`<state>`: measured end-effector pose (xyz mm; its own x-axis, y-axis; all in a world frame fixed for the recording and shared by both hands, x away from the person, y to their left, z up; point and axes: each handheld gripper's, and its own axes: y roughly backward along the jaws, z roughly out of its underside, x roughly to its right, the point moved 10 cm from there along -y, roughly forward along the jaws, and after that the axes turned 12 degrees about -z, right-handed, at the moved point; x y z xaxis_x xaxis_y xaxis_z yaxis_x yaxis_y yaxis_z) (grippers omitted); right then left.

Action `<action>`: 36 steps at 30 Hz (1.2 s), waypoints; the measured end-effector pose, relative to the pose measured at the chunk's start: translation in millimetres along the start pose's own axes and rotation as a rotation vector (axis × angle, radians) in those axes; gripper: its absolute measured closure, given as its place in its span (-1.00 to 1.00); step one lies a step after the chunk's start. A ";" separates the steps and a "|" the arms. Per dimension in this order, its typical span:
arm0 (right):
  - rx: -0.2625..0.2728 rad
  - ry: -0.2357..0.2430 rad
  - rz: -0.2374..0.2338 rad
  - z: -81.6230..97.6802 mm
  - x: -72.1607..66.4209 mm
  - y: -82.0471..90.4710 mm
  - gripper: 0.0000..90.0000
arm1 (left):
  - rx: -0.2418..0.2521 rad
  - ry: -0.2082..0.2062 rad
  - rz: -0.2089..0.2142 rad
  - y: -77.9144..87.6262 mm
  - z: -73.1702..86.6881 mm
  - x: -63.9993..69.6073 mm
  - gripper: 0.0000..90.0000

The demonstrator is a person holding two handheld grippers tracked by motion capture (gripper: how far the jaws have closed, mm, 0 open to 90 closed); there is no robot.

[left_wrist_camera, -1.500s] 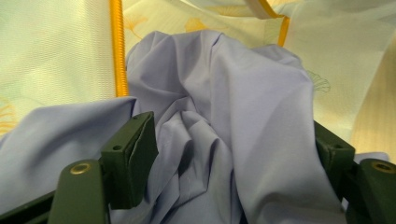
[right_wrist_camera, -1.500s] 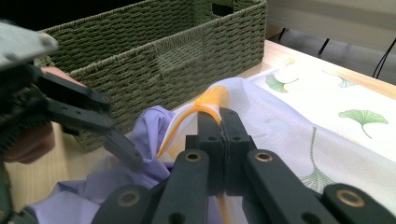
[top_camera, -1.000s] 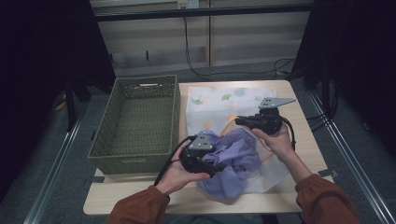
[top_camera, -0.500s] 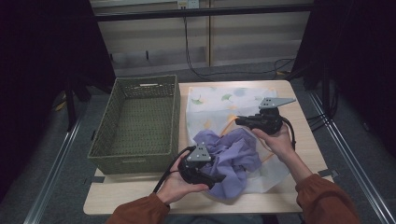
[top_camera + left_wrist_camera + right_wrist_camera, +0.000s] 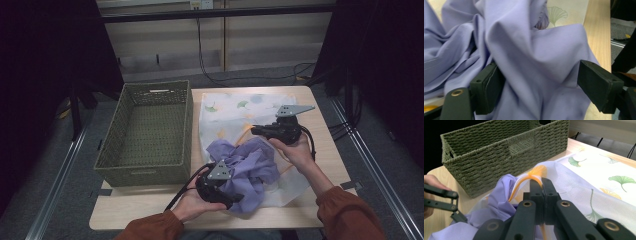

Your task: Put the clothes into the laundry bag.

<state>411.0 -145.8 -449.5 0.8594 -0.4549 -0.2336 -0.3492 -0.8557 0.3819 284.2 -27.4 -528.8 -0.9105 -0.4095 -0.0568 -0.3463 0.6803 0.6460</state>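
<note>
Your crumpled lavender cloth, bunched with no clear long axis, sits loosely between your left tongs, just opening wide, while your right tongs, held level, pinch the white leaf-printed sheet.

A lab-style recording bay: dark curtains, floor rails, trailing cables around one small wooden table.
</note>
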 end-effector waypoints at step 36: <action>-0.036 -0.009 -0.005 6.8 -1.1 -7.3 0.99 | -0.117 -0.068 0.057 -24.0 28.1 18.6 -0.04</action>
<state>410.0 -140.7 -458.0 0.8576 -0.4531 -0.2435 -0.3312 -0.8486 0.4126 269.2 -34.3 -566.8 -0.9425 -0.3276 -0.0663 -0.2685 0.6241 0.7338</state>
